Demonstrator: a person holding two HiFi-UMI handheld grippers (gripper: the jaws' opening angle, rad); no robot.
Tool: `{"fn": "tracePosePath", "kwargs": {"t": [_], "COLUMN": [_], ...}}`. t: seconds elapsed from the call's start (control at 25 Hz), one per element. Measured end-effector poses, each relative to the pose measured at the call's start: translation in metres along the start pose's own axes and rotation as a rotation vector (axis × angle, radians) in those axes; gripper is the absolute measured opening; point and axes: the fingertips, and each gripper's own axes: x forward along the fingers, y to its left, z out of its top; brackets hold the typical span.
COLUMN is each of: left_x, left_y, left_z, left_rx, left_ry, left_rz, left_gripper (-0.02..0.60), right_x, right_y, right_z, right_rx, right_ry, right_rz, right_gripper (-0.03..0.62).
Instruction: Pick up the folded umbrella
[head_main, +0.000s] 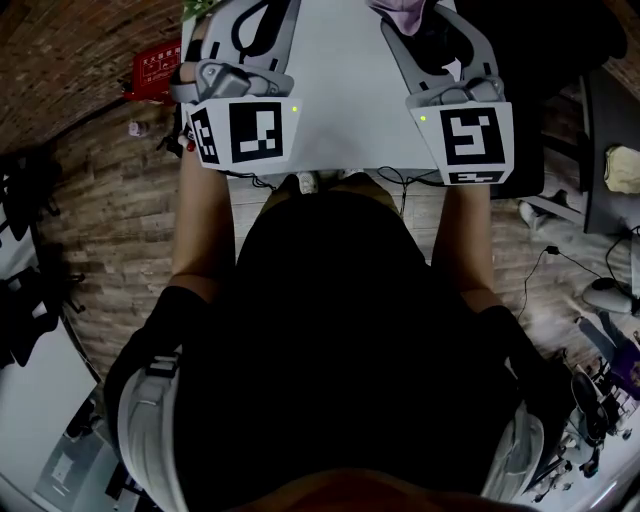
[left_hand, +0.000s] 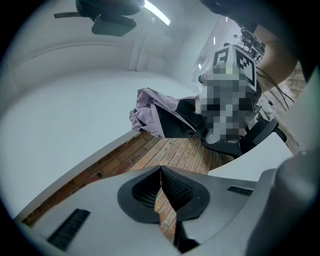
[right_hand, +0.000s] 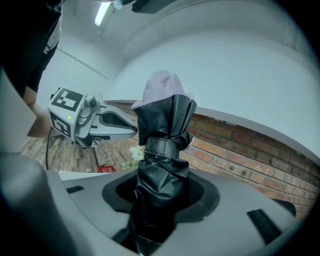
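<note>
The folded umbrella (right_hand: 162, 150) is black, cinched by a strap, with a lilac end sticking up. My right gripper (right_hand: 162, 197) is shut on its lower part and holds it off the white table (right_hand: 240, 65). The head view shows that right gripper (head_main: 430, 40) over the table's right side, with the umbrella's lilac end (head_main: 405, 15) at the top edge. In the left gripper view the umbrella (left_hand: 160, 112) hangs above the table's edge (left_hand: 60, 125). My left gripper (left_hand: 161, 172) is shut, pads touching, with nothing in it; it hovers over the table's left side (head_main: 250, 25).
A brick-patterned floor surrounds the table (head_main: 340, 90). A red box (head_main: 158, 72) lies on the floor to the left. Dark furniture (head_main: 560, 100) and cables (head_main: 560, 260) crowd the right. The person's shoes (head_main: 318, 182) stand at the table's near edge.
</note>
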Motion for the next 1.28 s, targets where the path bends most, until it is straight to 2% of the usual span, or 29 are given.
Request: {"fn": "tracePosePath", "kwargs": {"t": [0.32, 0.68, 1.28], "left_x": [-0.0006, 0.0007, 0.0016], "left_y": [-0.0014, -0.0017, -0.0065], "left_z": [-0.0003, 0.0004, 0.005], "left_rx": [-0.008, -0.039, -0.041], "left_ry": [-0.002, 0.003, -0.007], "left_rz": [0.005, 0.01, -0.008], "left_gripper": [0.014, 0.014, 0.014], "right_x": [-0.0049, -0.0044, -0.0029], "right_y": [0.0003, 0.0003, -0.0001], "right_z": [0.0058, 0.0059, 0.0076], "right_rx": [0.026, -0.001, -0.008], "right_ry": [-0.048, -0.046, -0.047], "right_rz": [0.0, -0.028, -0.052], "right_gripper": [0.193, 0.195, 0.195]}}
